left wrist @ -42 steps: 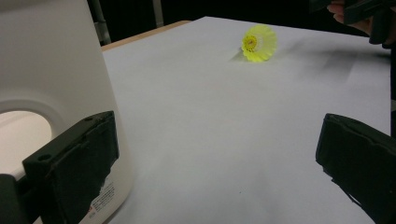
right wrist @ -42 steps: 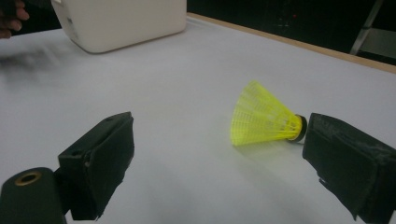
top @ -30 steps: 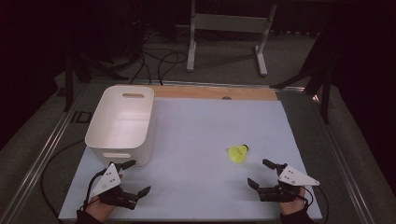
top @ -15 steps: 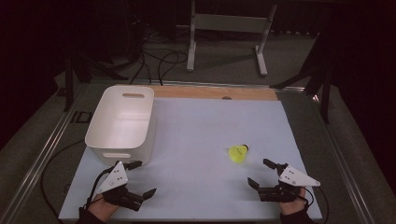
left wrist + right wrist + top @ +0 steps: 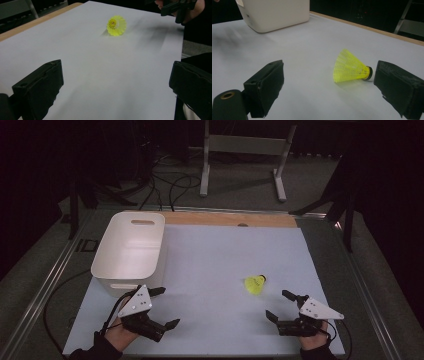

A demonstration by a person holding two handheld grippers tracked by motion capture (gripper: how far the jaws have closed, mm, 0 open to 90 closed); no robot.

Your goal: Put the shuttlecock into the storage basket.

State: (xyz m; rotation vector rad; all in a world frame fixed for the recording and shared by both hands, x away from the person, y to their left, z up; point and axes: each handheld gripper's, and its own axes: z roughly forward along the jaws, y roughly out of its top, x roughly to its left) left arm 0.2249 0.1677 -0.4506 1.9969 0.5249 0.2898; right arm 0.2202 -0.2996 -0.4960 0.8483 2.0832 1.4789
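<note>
One yellow shuttlecock (image 5: 255, 284) is found lying on its side on the white sheet (image 5: 225, 255) that covers the table, right of centre and toward the near edge. In the right gripper view its mesh skirt (image 5: 349, 67) is seen pointing left and its white-and-black cork end pointing right, close beside the right-hand jaw but not touching it. In the left gripper view the shuttlecock (image 5: 116, 25) is seen well ahead, open skirt facing the camera.

The right gripper (image 5: 284, 306) is held low over the sheet just in front of the shuttlecock, jaws spread wide, nothing between them. The left gripper (image 5: 164, 308) is held near the front left of the sheet, jaws likewise spread wide and empty, well apart from the shuttlecock. Each gripper is held by a hand entering from the near edge.

A white bin (image 5: 131, 251) with a slot handle is stood at the left side of the sheet, just behind the left gripper. A wooden strip (image 5: 230, 219) is noted along the sheet's far edge. Beyond the table, cables (image 5: 170, 185) and a metal stand (image 5: 242, 150) are observed on the dark floor.
</note>
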